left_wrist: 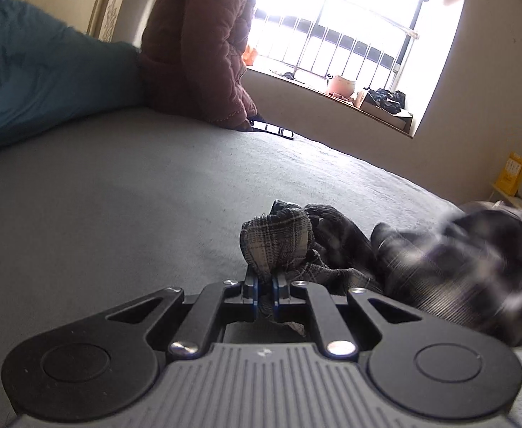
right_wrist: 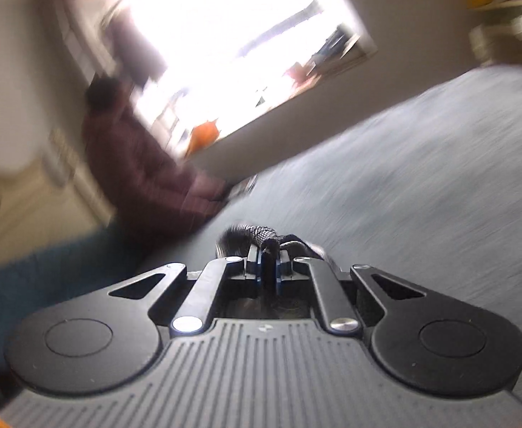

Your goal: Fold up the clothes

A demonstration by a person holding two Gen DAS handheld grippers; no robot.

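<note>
My left gripper (left_wrist: 265,287) pinches bunched, woven plaid cloth (left_wrist: 282,242); my right gripper (right_wrist: 269,262) pinches its crumpled edge above the flat, matte grey bed (left_wrist: 118,192).

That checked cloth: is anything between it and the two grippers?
No. Both grippers already pinch the cloth: the left gripper is shut on a bunched fold, the right gripper on another bit. Around it only bare grey bed shows.
</note>
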